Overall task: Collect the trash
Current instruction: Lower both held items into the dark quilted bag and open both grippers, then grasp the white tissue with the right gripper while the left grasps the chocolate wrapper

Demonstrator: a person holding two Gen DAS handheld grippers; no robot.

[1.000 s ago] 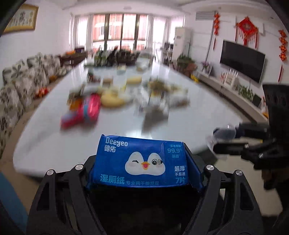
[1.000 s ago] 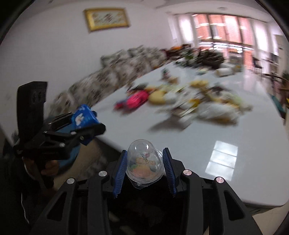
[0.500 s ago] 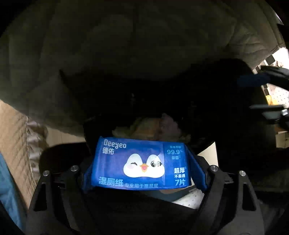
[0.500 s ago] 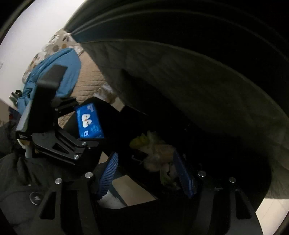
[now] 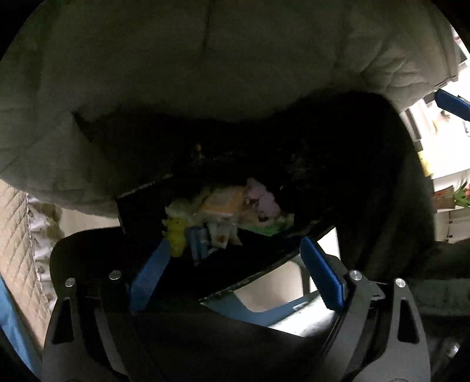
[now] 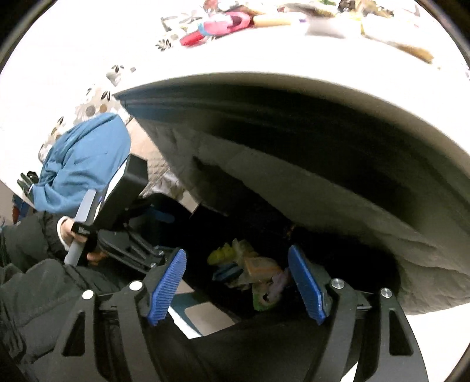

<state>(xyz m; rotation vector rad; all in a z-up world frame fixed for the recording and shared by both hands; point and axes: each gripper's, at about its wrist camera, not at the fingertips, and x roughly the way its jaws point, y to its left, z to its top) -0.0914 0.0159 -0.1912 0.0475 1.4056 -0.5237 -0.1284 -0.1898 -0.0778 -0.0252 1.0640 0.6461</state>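
Both my grippers hang over a dark bin (image 5: 337, 164) tucked under the table's quilted cloth (image 5: 205, 58), which crowds in from above. My left gripper (image 5: 235, 270) has its ribbed blue pads spread wide, nothing between them; my right gripper (image 6: 235, 289) is the same, empty. The trash pile (image 5: 226, 217) sits down inside the bin: crumpled yellow, orange, pink and green wrappers, glossy and soft-looking. More clutter (image 6: 223, 25) lies on the white tabletop (image 6: 88, 53). A blue garment (image 6: 82, 164) is draped beside the left gripper.
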